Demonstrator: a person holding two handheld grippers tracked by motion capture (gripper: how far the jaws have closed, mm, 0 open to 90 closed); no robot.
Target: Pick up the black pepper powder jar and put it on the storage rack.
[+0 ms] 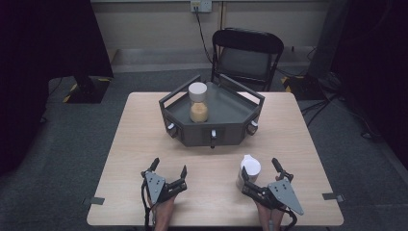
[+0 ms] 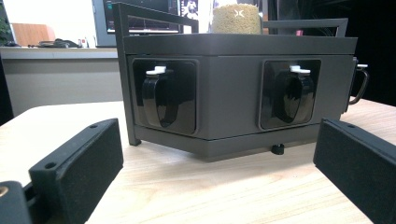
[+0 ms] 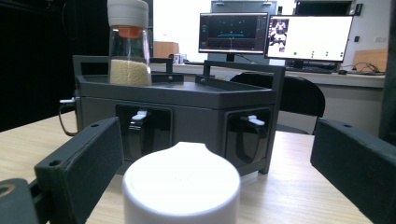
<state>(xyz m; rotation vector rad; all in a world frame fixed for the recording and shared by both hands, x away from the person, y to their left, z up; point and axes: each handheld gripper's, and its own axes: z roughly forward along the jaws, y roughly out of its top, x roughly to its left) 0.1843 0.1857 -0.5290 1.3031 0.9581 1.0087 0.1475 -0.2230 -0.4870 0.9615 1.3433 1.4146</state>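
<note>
Both grippers w/ jaws spread wide: left gripper (image 1: pixel 169 169) empty on pale wood-grain table (image 1: pixel 125 159); right gripper (image 1: pixel 260 169) flanks smooth white spouted cup (image 1: pixel 250 168), not clamped, before angular grey tray (image 1: pixel 226 130).

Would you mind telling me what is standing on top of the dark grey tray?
A clear glass jar with a white lid, part-filled with tan grains, stands on the dark grey tray. The surface under the jar is hidden.

It looked like a lab or recording room: the wooden counter (image 1: pixel 144 144) stood on grey carpet (image 1: pixel 62 144) marked with tape, dark curtains (image 1: pixel 43 38) hung at both sides, a folding chair (image 1: pixel 246 55) waited behind, and two lit monitors (image 3: pixel 275 35) sat on a desk.
</note>
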